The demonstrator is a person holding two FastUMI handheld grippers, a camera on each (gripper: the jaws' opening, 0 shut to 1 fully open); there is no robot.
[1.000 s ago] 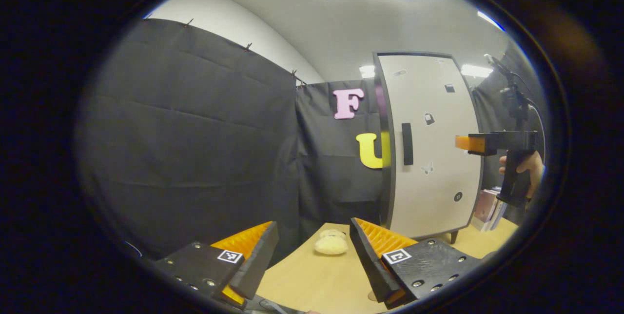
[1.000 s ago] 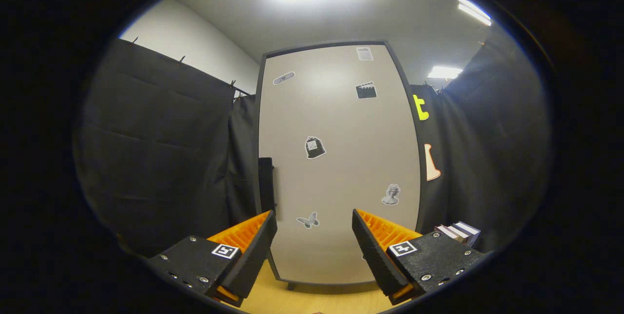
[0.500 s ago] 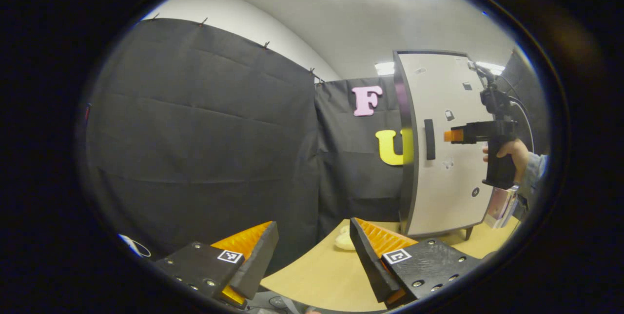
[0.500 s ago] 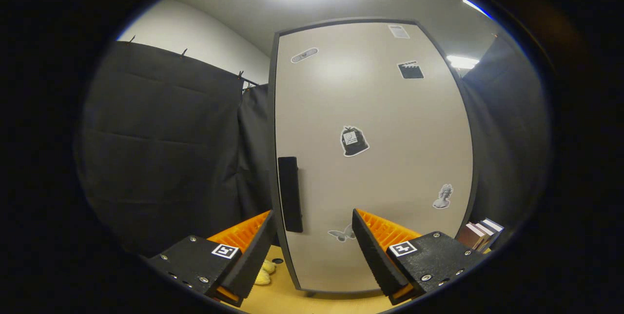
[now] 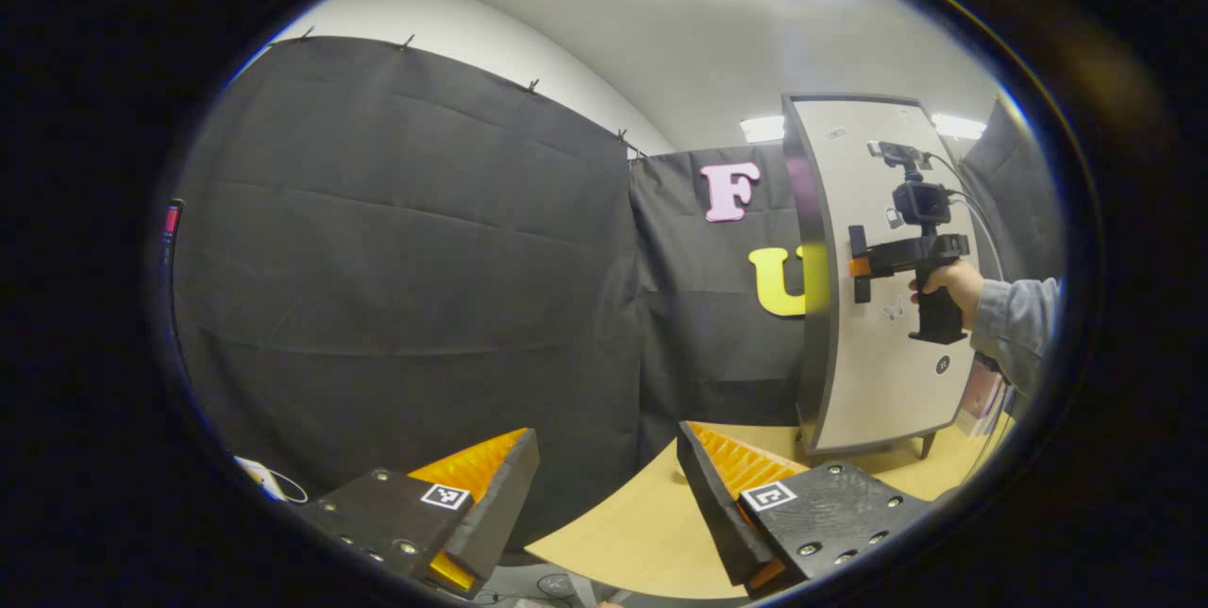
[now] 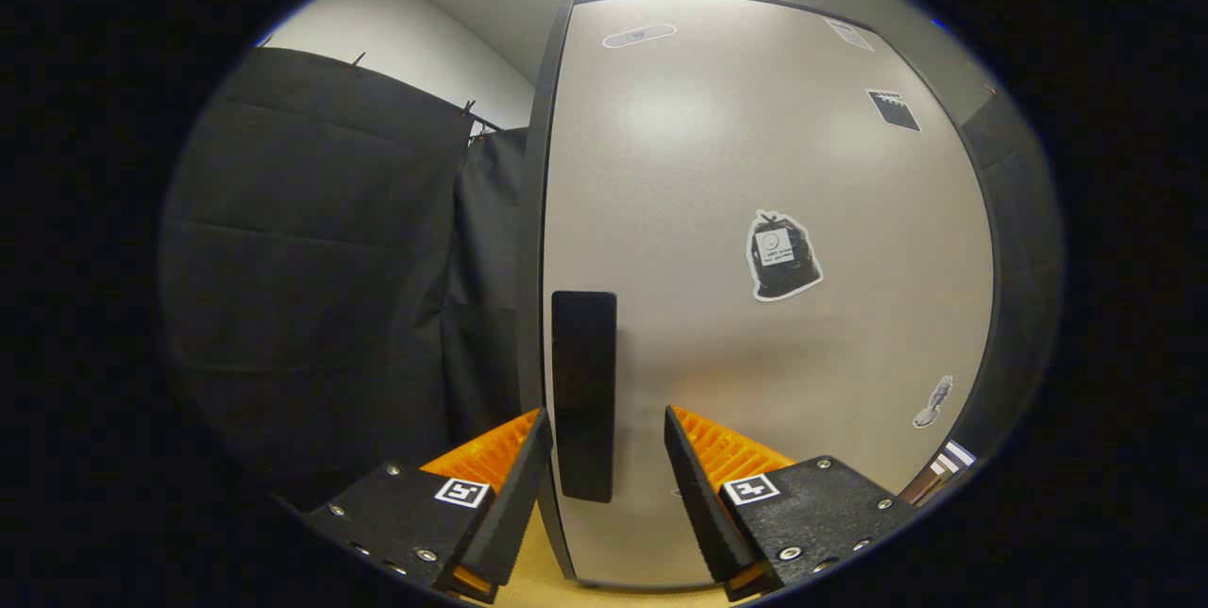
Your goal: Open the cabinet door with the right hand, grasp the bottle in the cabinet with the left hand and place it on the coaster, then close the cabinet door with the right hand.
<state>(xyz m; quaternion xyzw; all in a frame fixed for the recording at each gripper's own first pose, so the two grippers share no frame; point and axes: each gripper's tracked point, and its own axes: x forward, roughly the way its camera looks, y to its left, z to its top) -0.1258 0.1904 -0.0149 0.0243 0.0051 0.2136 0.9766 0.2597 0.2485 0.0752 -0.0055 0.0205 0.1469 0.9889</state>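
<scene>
Right gripper view, handle (image 6: 583, 396) between right claw (image 6: 600, 457) fingers

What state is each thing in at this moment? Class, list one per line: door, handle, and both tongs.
Cabinet door: shut.
Door handle: upright, between the right tongs' fingers, not yet gripped.
Right tongs: open, straddling the handle.
Left tongs: open, empty, above the table.

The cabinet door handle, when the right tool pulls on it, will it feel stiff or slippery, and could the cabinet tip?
The handle looks like a rigid flat bar, so probably stiff. Its smooth face may be somewhat slippery between the right tool's open fingers. The cabinet is tall on thin legs on the table, so a hard pull might rock it.
</scene>
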